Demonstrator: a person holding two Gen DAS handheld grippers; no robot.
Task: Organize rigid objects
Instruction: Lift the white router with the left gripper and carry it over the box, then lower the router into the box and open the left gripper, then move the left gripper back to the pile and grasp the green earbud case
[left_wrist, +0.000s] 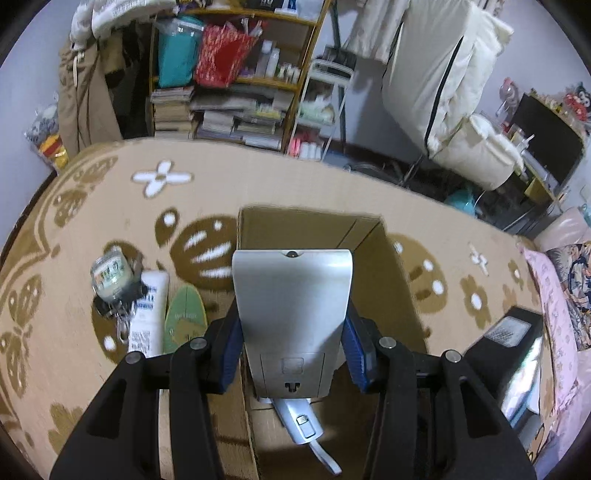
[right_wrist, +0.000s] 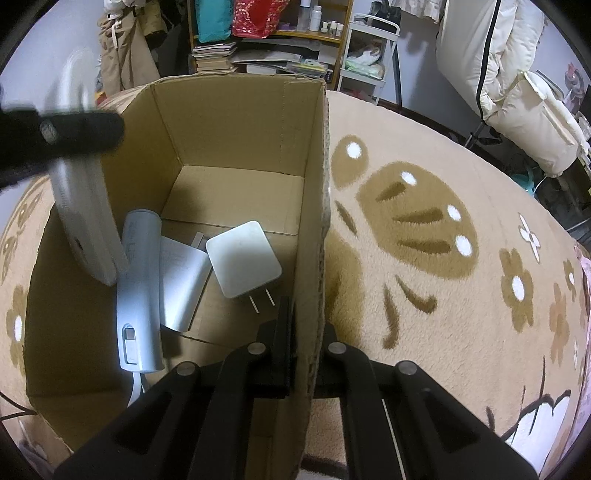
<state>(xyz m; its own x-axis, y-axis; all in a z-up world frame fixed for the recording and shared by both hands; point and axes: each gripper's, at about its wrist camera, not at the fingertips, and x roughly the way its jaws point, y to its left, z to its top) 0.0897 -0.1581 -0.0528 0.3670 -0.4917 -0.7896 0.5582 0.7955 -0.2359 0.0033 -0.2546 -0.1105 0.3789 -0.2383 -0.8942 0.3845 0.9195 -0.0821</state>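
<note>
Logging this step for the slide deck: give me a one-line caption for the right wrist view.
Right claw clamps the cardboard box wall while the left claw lowers a white device inside.

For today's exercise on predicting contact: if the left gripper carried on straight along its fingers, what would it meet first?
Probably the cardboard box's inside; the left gripper already clamps a grey device over it. Depth is unclear.

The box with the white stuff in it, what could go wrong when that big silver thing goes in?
1. The left claw holds the silver thing above the box. Dropped from there, it may bang the dryer or the plug below.
2. The right claw pinches the box wall; a tug could tip the box.
3. The tube and jar still lie outside and might be forgotten.
</note>
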